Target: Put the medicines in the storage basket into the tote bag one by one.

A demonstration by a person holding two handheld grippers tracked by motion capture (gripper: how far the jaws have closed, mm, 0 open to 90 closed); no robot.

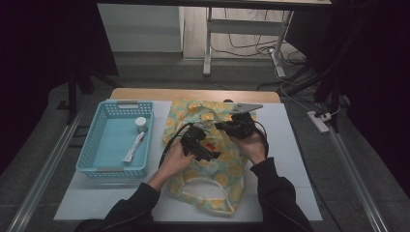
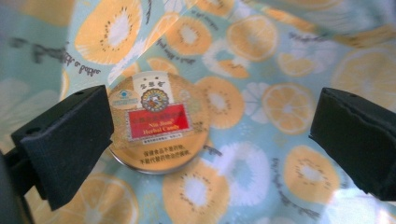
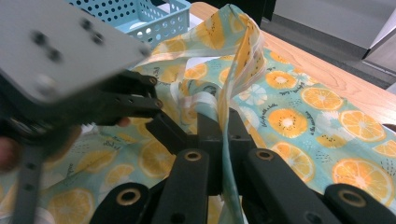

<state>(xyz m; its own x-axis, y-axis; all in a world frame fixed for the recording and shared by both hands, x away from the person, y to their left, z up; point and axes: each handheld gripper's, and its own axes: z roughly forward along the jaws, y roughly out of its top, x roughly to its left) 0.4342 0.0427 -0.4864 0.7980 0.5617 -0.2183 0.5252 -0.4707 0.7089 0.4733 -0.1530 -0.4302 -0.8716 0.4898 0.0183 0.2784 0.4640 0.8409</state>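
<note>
A cloth bag [image 1: 212, 186] printed with orange slices lies on the white mat. A round gold candy tin [image 2: 156, 123] with a red label rests on the bag's fabric; from above the tin [image 1: 209, 145] is a small red spot. My left gripper [image 2: 210, 116] hovers over it, open, the tin beside the left pad [image 2: 70, 135] and nothing pressed between the pads. In the high view the left gripper [image 1: 212, 152] sits mid-bag. My right gripper [image 3: 219, 130] is shut on a raised strip of the bag's edge [image 3: 238, 70], holding it up; from above the right gripper [image 1: 221, 125] points left.
A light blue perforated basket [image 1: 92, 145] stands left of the bag, holding a white tube [image 1: 134, 147] and a small capped jar [image 1: 140, 124]. The white mat [image 1: 295, 159] covers the wooden table [image 1: 193, 94]. Beyond the far edge are table legs and cables on the floor.
</note>
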